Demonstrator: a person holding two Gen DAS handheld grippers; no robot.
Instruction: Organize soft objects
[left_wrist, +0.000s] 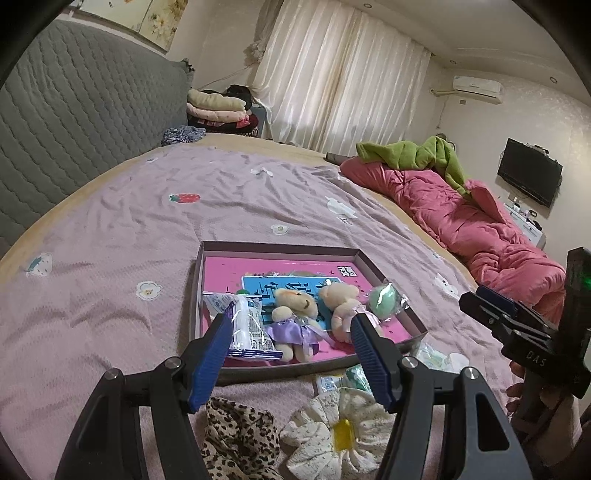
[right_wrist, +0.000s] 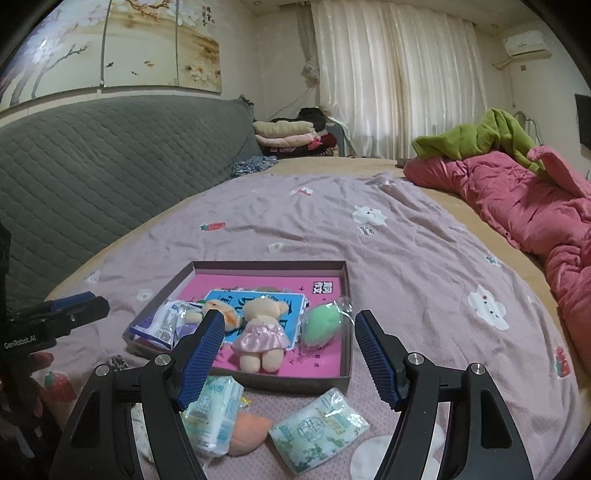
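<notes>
Left gripper (left_wrist: 290, 325): blue-padded jaws spread wide with nothing between them, hovering over the near edge of the box

Right gripper (right_wrist: 290, 325): jaws likewise spread apart and empty, held just short of the box; in the left wrist view its jaw gap cannot be told

Box (right_wrist: 345, 280): shallow cardboard tray with a pink printed floor, lying flat on the bedspread

Inside the box: a tissue pack (left_wrist: 245, 328) at the left, a teddy in a purple dress (left_wrist: 293, 317) beside it, a teddy in a pink dress (right_wrist: 260, 332) next along, and a green sponge in clear wrap (right_wrist: 321, 326) at the right

Loose soft objects: a leopard-print scrunchie (left_wrist: 236, 439) and a white daisy-shaped plush (left_wrist: 332, 439) lie before the box under the left gripper; two green-printed tissue packs (right_wrist: 319, 430) (right_wrist: 212, 417) and an orange plush (right_wrist: 245, 434) lie before it under the right gripper

Surface: mauve bedspread (left_wrist: 221, 199) with strawberry and flower patches, lightly creased

Bed's far side: a crumpled pink quilt (right_wrist: 517, 199) with a green garment (right_wrist: 476, 138) on top

Room: grey quilted headboard (right_wrist: 92, 155) under a blossom painting (right_wrist: 110, 44), folded clothes (right_wrist: 284, 134) in the corner, cream curtains (right_wrist: 399, 81), an air conditioner (left_wrist: 476, 86) high on the wall and a wall-mounted TV (left_wrist: 528, 171)
</notes>
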